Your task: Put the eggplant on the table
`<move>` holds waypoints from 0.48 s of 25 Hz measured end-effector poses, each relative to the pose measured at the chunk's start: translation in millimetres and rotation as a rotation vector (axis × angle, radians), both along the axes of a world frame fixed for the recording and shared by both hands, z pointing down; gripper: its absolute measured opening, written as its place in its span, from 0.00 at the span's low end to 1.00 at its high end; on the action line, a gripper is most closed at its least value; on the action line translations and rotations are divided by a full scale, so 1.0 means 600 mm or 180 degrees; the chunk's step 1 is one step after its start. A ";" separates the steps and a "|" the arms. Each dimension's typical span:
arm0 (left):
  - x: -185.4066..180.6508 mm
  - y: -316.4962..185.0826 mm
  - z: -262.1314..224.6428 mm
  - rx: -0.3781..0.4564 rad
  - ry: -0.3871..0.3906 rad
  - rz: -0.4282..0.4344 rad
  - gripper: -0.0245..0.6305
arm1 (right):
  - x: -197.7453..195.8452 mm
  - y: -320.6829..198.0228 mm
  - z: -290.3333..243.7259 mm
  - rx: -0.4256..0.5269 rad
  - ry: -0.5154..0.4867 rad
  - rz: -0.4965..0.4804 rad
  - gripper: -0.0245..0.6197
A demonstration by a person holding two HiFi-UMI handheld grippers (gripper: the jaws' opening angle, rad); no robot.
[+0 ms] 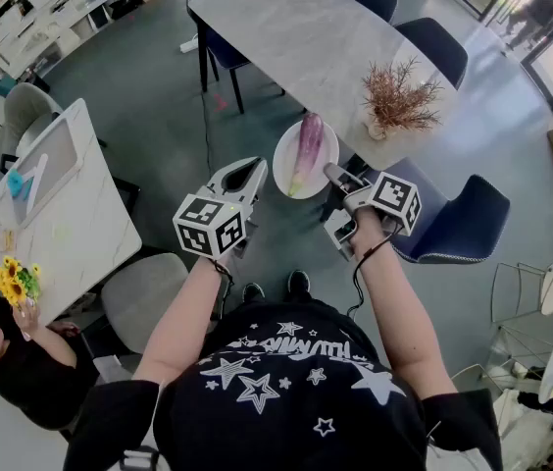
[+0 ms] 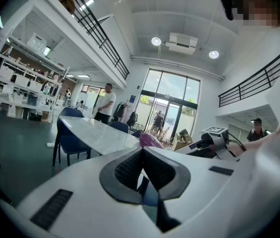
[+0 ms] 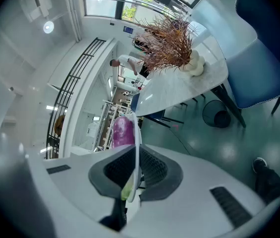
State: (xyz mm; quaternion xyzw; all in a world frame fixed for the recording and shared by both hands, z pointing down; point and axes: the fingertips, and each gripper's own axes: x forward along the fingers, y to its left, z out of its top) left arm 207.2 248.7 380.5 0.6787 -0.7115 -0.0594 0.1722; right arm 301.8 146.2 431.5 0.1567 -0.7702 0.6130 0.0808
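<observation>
currently the left gripper is closed on nothing: in its own view the left gripper shows both pads pressed together with no object between them. it hangs just beside a white plate.

the eggplant, pale purple, lies lengthwise on that plate. the right gripper is clamped on the plate's near rim and carries plate and eggplant together, off any surface. in the right gripper view the plate runs edge-on between the jaws, with the eggplant beyond them. the load is at the near end of the table; whether it is over the top or short of it cannot be told.

risks, as judged:
- a one-sided hold on a thin rim may let the plate swing or tip, and the loose eggplant would roll off onto the floor.
- setting down short of the table edge would drop both.
- the dried plant in its pale pot stands near the landing area and a wide approach could knock it.

surface and room: to the left, a small white table with sunflowers and a seated person. in the middle, the long pale marble-look table, bare apart from the plant. dark blue chairs stand around it on a grey-green floor.
</observation>
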 end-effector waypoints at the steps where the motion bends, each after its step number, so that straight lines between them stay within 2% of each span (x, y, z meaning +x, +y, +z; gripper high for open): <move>1: 0.000 -0.001 0.000 0.0003 -0.0002 0.0001 0.05 | -0.001 0.000 -0.001 -0.0012 -0.0017 0.0002 0.08; 12: -0.006 -0.003 -0.005 0.0020 -0.0039 -0.0027 0.05 | -0.006 0.001 -0.005 -0.0053 -0.0070 -0.0017 0.08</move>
